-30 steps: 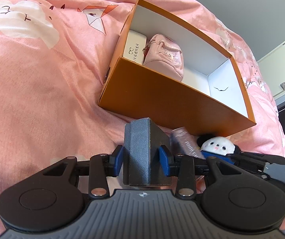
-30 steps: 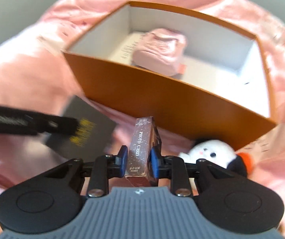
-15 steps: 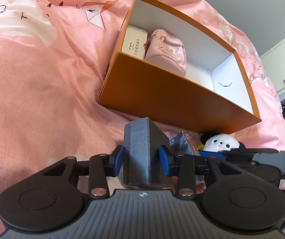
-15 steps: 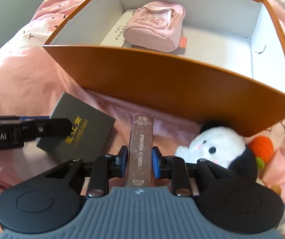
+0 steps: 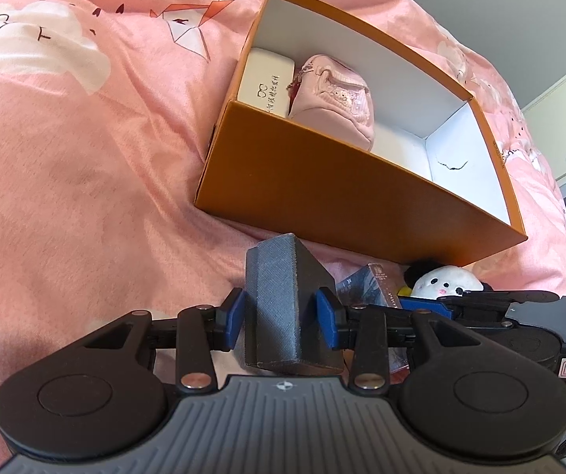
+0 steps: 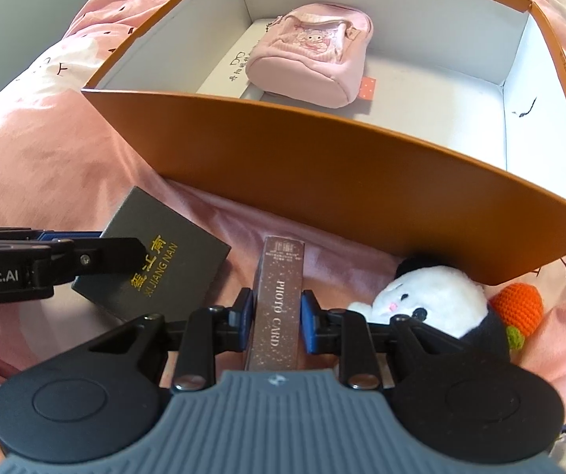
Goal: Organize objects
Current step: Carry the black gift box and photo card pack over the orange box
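1. Here, left gripper (image 5: 282, 318): blue pads closed partway on the dark box (image 5: 279, 304), clamping its two flat sides. It is gripped edge-on, likely so the flat lid face stays clear.
2. Right gripper (image 6: 276, 318): jaws narrow, pads against the long sides of the photo card pack (image 6: 279, 304). The pack lies lengthwise along the fingers, a slim shape that suits a side pinch.
3. Both items sit low over the pink quilt (image 5: 85, 158), just in front of the orange box (image 6: 361, 181); neither is in it yet.
4. The panda (image 6: 421, 296) and the carrot (image 6: 518, 306) lie against the box's near wall, unsorted.
5. Inside, the white case (image 5: 267, 79) and the pink bag (image 6: 310, 55) are packed at the left end; the right end is bare, probably room for what is held.
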`<action>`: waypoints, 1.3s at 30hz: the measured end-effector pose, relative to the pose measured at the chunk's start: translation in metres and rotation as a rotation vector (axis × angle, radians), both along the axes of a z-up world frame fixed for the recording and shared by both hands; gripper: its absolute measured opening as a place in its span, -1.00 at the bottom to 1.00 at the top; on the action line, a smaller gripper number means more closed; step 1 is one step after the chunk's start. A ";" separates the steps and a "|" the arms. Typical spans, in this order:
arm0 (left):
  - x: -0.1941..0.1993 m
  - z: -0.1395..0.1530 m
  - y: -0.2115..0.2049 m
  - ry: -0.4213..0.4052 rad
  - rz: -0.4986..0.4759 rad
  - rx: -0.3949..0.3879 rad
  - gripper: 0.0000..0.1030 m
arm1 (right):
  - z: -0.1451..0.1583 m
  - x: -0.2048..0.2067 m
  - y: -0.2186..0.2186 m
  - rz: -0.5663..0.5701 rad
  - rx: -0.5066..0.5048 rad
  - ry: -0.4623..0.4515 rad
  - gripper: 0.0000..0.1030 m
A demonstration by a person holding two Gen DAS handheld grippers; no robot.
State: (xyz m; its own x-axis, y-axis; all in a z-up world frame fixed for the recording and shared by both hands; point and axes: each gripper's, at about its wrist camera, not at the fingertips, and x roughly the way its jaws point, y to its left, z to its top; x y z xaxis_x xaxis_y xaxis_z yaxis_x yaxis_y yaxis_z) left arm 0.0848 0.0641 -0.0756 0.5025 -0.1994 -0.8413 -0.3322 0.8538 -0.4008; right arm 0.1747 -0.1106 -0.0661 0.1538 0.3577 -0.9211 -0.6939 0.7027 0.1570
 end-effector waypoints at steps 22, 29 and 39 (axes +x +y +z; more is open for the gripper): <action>-0.007 0.024 -0.009 -0.096 -0.027 0.021 -0.15 | 0.031 -0.008 -0.027 -0.027 0.159 -0.032 -0.53; -0.015 0.055 -0.012 -0.181 -0.038 -0.001 -0.15 | 0.067 -0.016 -0.044 -0.026 0.218 -0.094 -0.53; 0.000 0.112 -0.010 -0.342 -0.077 -0.004 -0.15 | 0.133 -0.017 -0.067 -0.057 0.350 -0.237 -0.53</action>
State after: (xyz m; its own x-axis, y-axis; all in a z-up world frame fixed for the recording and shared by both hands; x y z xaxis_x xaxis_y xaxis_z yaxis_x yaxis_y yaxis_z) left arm 0.0853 0.0543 0.0366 0.7385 -0.2508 -0.6259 -0.1129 0.8691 -0.4815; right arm 0.1572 -0.1778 0.0669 0.3757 0.6274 -0.6821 -0.7009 0.6739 0.2337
